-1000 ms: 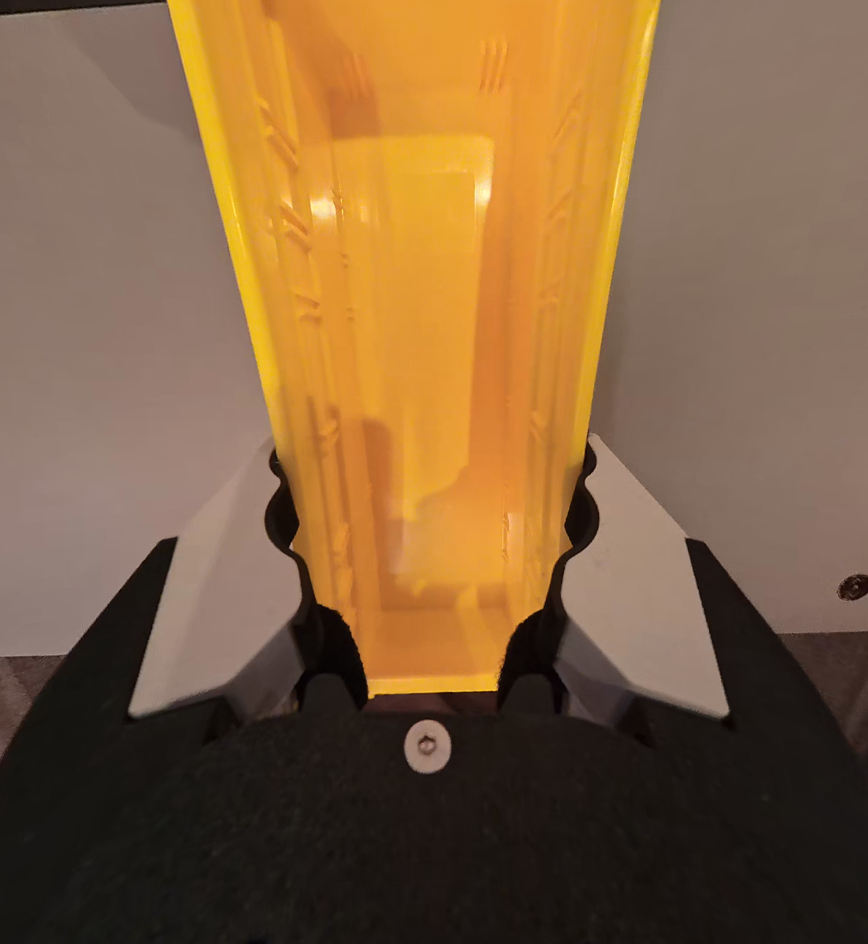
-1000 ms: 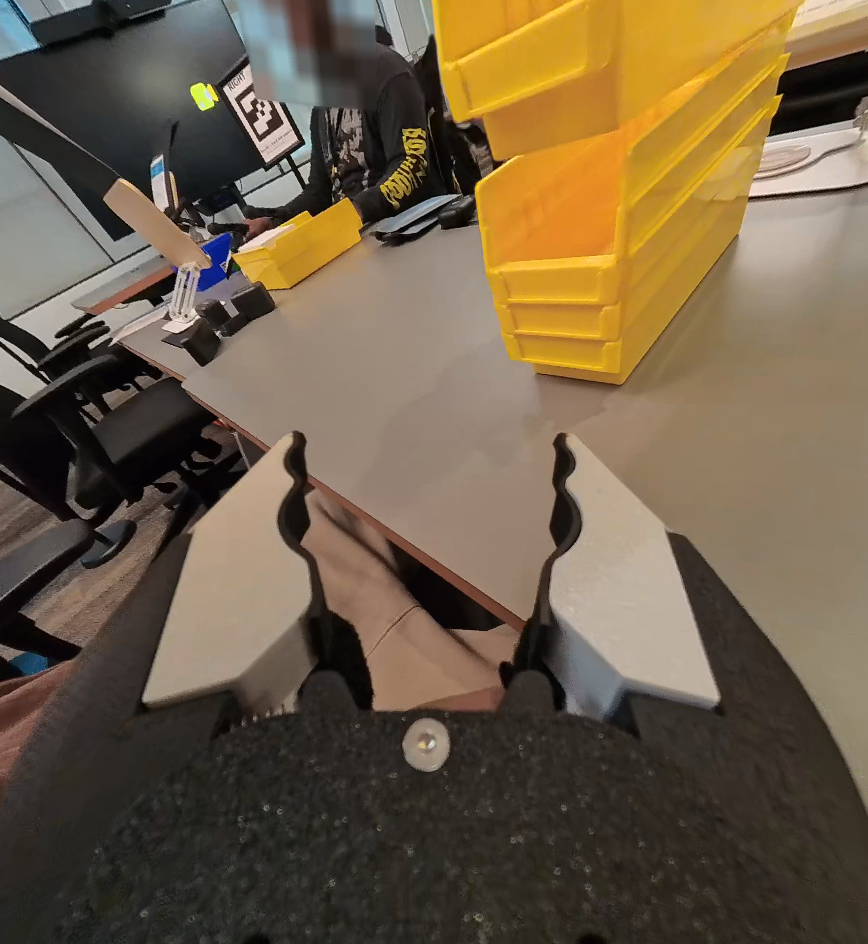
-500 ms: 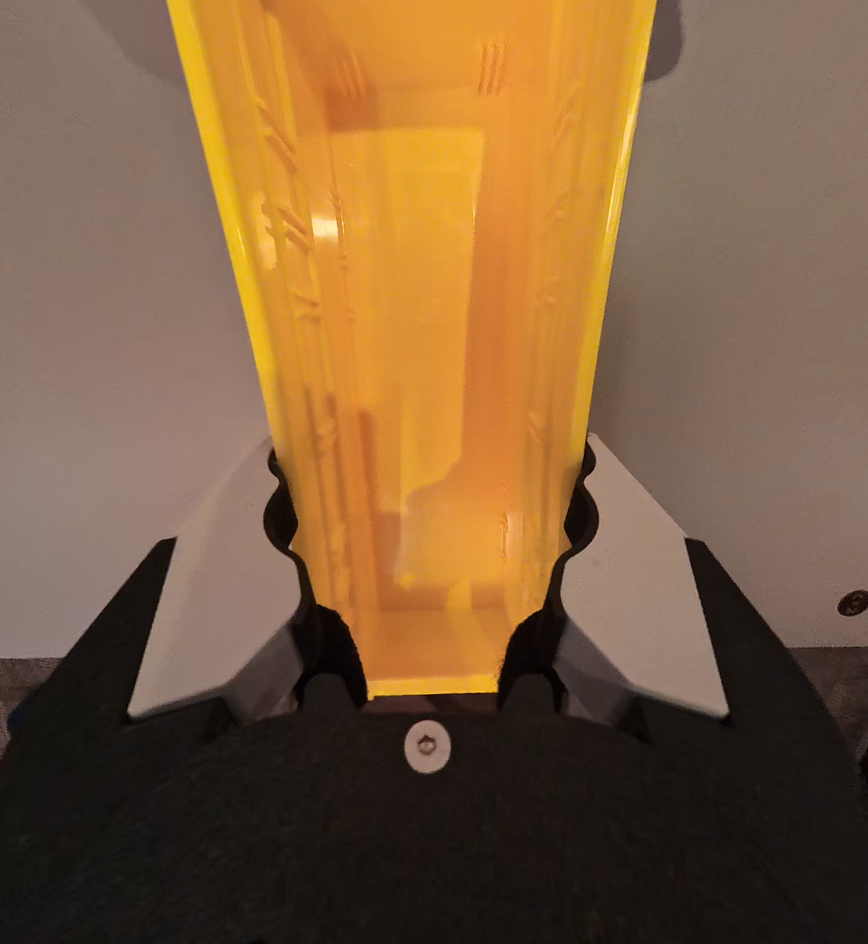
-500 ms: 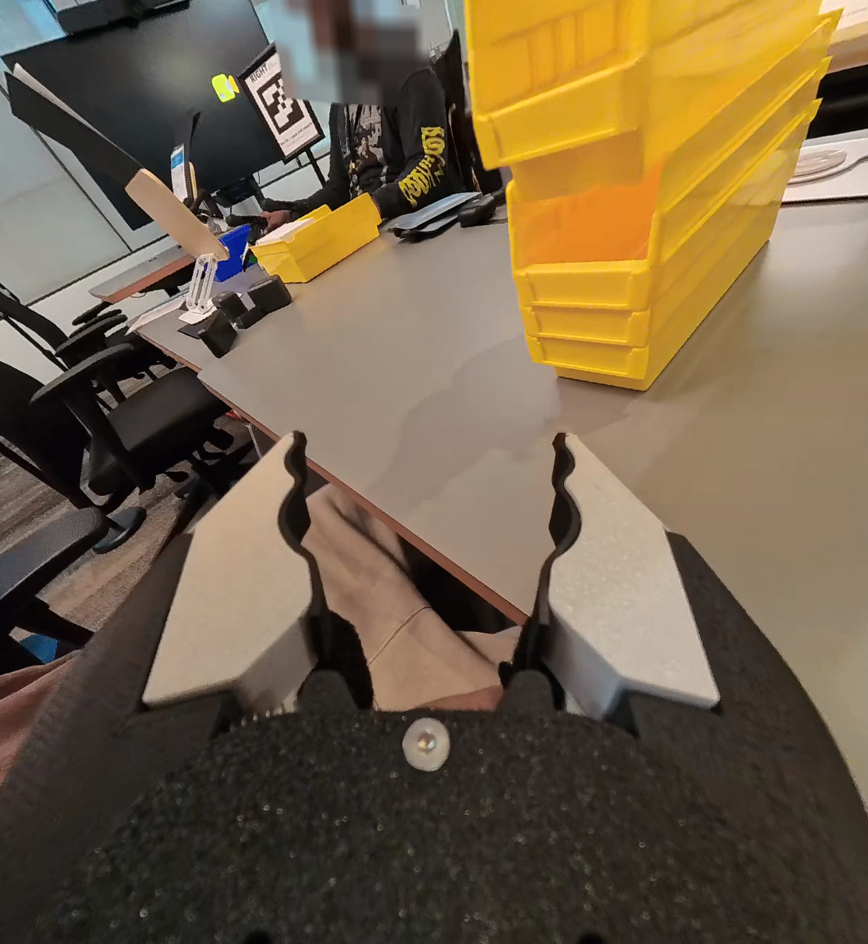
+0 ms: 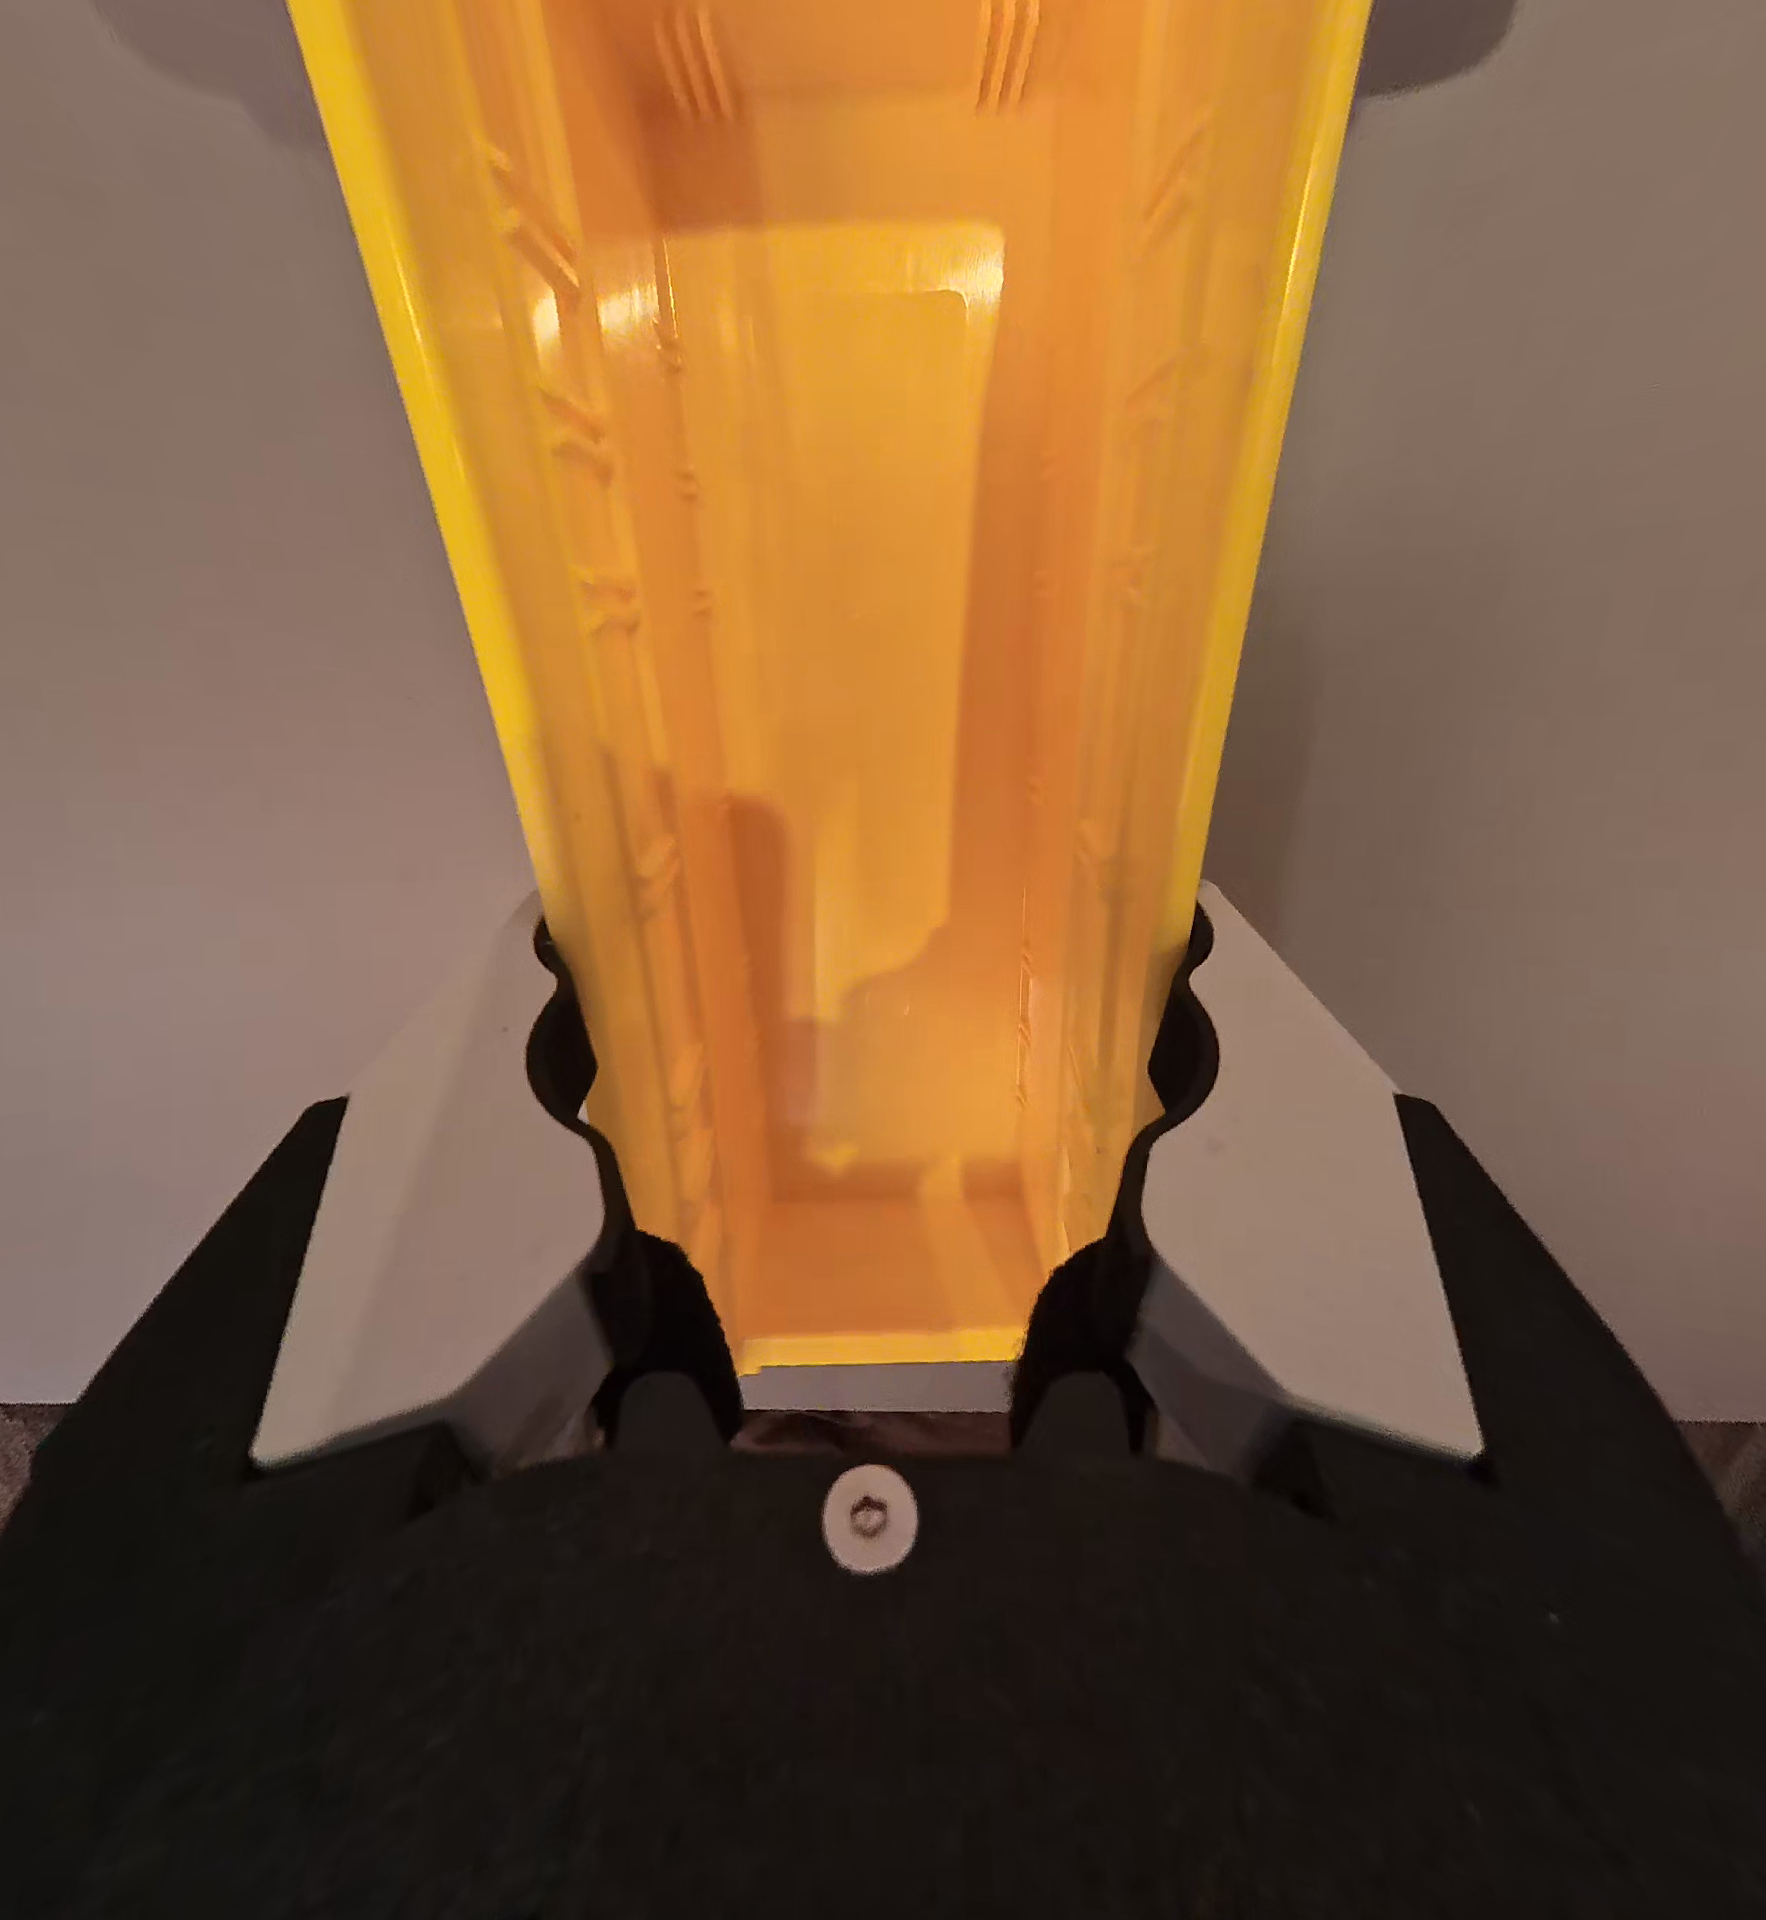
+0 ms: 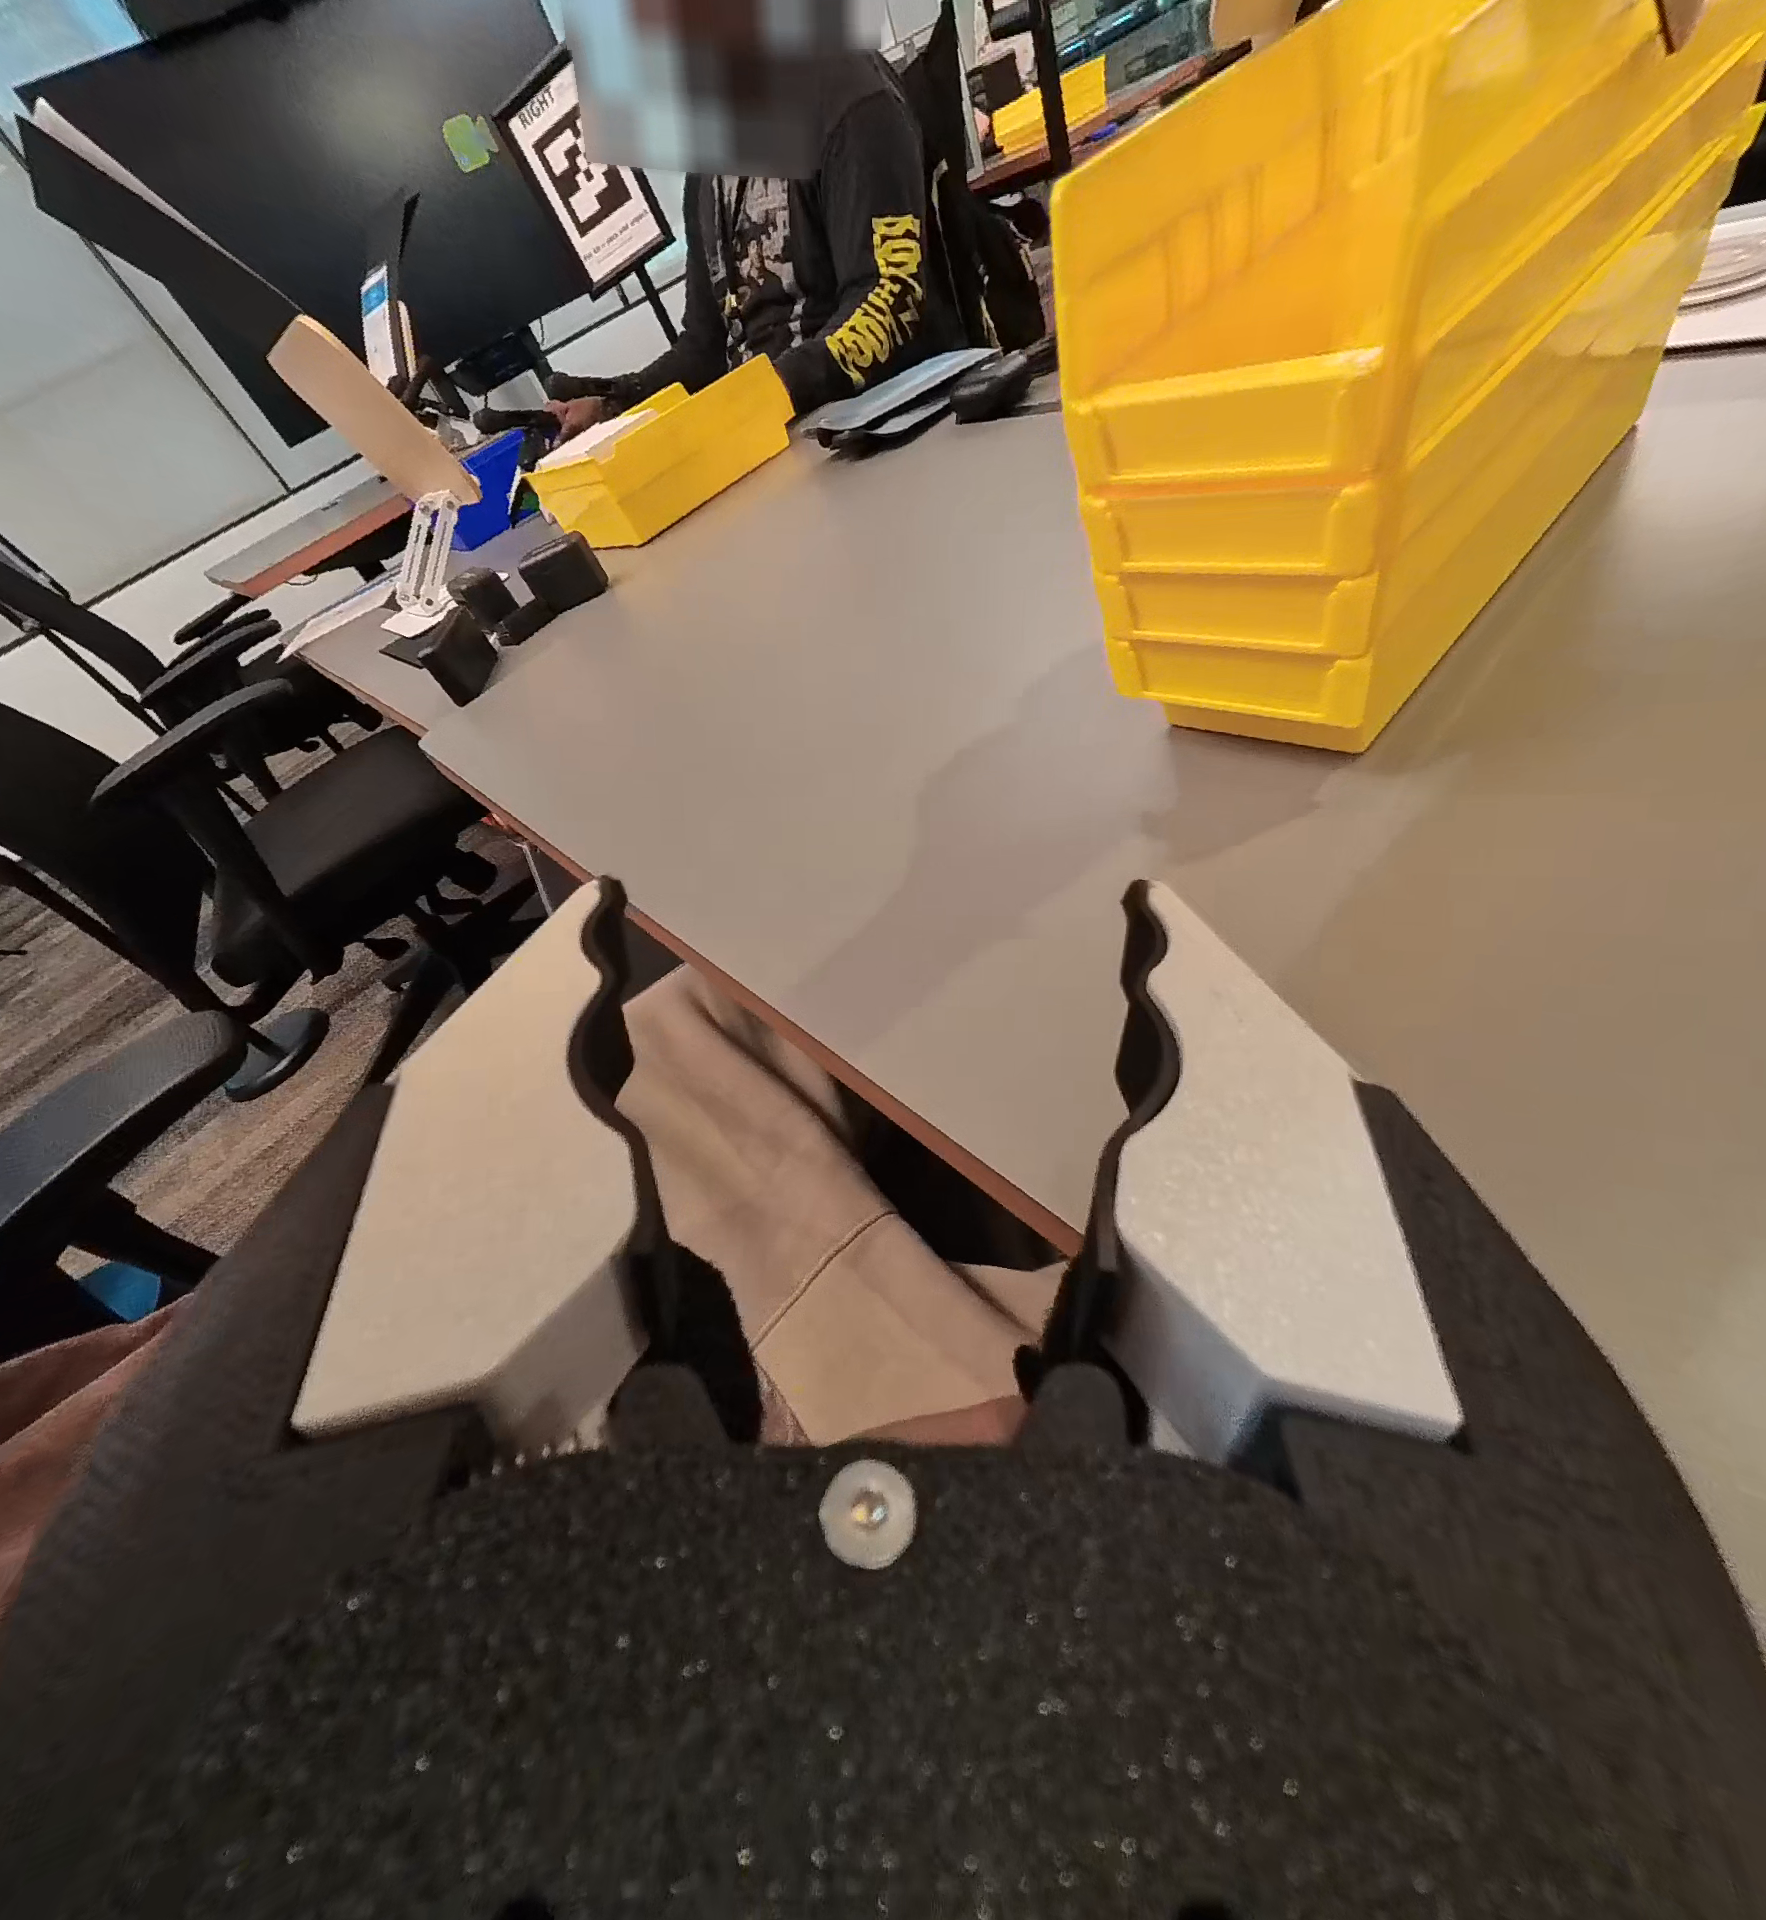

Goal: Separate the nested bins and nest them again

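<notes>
Held bin: long narrow yellow plastic bin (image 5: 858, 675), filling the centre of the left wrist view from bottom middle to top edge, open side toward the camera.
Stack: four nested yellow plastic bins (image 6: 1378, 499) at upper right of the right wrist view, resting on the grey tabletop (image 6: 858, 748); top one seated high in the pile, likely the one held.
Handling: thin, slightly translucent walls, so probably light and a little flexible; smooth and likely slippery; ribs moulded on the inner walls.
Hold point: near end, across the two long side walls, best close to the stiffer rim.
Left gripper (image 5: 868, 1039): clamped across the bin's width, both fingers against its outer walls, pointed along the bin's length.
Right gripper (image 6: 874, 987): spread wide, holding nothing, low centre of frame at the table's near edge, well apart from the stack.
</notes>
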The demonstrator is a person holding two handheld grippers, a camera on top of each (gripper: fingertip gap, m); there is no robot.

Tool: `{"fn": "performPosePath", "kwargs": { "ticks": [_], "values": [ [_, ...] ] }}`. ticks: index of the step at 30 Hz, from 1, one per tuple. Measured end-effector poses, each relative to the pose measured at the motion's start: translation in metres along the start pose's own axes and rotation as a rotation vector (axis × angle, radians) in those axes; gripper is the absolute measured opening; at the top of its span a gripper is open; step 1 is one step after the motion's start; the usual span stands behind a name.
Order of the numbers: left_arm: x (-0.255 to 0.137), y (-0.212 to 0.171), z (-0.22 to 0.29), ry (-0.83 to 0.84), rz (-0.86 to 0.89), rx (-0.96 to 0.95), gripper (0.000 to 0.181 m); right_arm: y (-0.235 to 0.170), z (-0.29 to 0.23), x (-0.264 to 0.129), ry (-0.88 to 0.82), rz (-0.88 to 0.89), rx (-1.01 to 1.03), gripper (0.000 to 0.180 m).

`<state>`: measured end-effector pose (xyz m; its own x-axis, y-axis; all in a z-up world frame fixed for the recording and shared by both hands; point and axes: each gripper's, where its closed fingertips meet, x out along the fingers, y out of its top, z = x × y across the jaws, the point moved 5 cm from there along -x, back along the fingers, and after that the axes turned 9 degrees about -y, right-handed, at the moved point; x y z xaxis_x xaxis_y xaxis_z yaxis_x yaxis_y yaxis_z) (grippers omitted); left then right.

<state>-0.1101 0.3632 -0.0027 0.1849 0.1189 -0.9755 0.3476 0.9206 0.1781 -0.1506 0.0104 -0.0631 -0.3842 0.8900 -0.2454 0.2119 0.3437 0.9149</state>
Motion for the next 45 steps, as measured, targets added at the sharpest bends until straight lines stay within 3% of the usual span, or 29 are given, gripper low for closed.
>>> {"fn": "performPosePath", "kwargs": {
  "ticks": [5,12,17,21,24,27,32,35,37,39,45],
  "values": [
    [0.006,0.000,-0.002,-0.016,0.062,-0.005,0.115,-0.002,-0.006,0.003,0.016,-0.011,-0.012,0.095],
    [0.000,-0.005,0.003,-0.077,0.079,0.048,0.139,-0.007,-0.008,0.007,-0.001,-0.032,-0.041,0.095],
    [-0.056,0.004,0.002,-0.089,0.236,0.229,0.129,-0.009,0.005,0.009,-0.085,-0.044,-0.051,0.095],
    [-0.116,-0.005,-0.010,-0.144,0.499,0.355,0.123,-0.014,0.015,0.010,-0.162,-0.053,-0.057,0.094],
    [-0.146,-0.044,-0.036,-0.155,0.727,0.485,0.108,-0.018,0.020,0.009,-0.221,-0.054,-0.087,0.093],
    [-0.150,-0.116,-0.074,-0.119,0.897,0.615,0.103,-0.023,0.023,0.008,-0.267,-0.062,-0.119,0.092],
    [-0.109,-0.272,-0.124,-0.350,1.051,0.580,0.096,-0.031,0.022,0.008,-0.280,-0.065,-0.126,0.091],
    [-0.065,-0.335,-0.154,-0.420,1.087,0.474,0.088,-0.029,0.025,0.005,-0.319,-0.041,-0.145,0.091],
    [-0.034,-0.359,-0.171,-0.435,1.068,0.434,0.082,-0.027,0.029,0.003,-0.348,-0.023,-0.140,0.091],
    [-0.016,-0.370,-0.173,-0.461,0.969,0.482,0.088,-0.025,0.033,0.001,-0.360,-0.009,-0.105,0.090],
    [-0.006,-0.352,-0.191,-0.533,0.989,0.375,0.083,-0.028,0.042,0.002,-0.414,-0.015,-0.077,0.089]
  ]
}}
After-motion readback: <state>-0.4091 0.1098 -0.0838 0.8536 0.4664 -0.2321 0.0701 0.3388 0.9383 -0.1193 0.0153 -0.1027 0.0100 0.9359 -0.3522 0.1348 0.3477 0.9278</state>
